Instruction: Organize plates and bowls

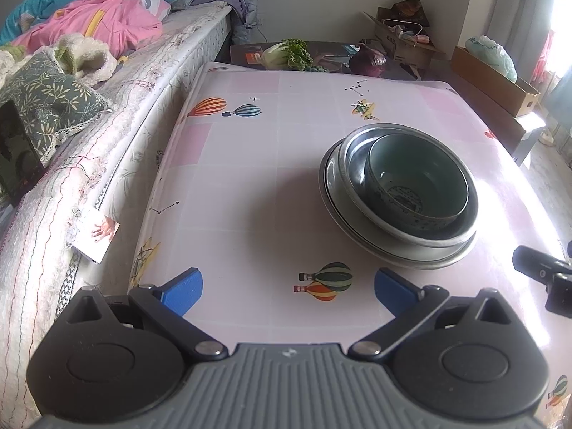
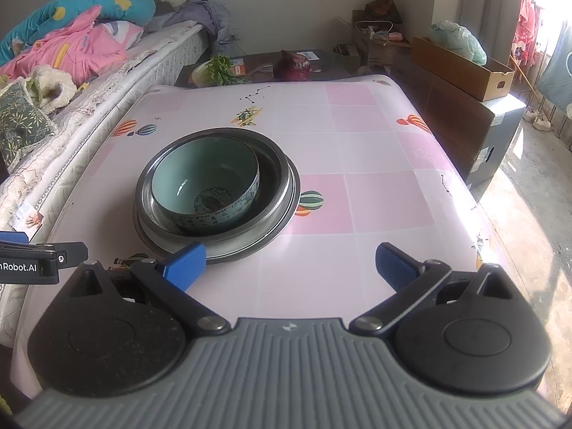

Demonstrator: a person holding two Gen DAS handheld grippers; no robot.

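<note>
Left wrist view: left gripper (image 1: 287,287) spread apart, empty; ceramic bowl (image 1: 418,182) nested off-centre in steel bowl (image 1: 407,193) on plate (image 1: 393,246) — jostling risks sliding.

Right wrist view: right gripper (image 2: 290,266) spread, empty; its left finger (image 2: 184,264) beside the plate's rim — a nudge could shift the stack on the table (image 2: 375,196).

A leafy cabbage (image 1: 286,55) and a purple cabbage (image 1: 367,60) lie beyond the pink table (image 1: 250,164)

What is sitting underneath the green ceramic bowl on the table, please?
The green ceramic bowl sits off-centre inside a steel bowl, which rests on a steel plate. Whether anything else lies beneath cannot be seen; the stack covers it.
</note>
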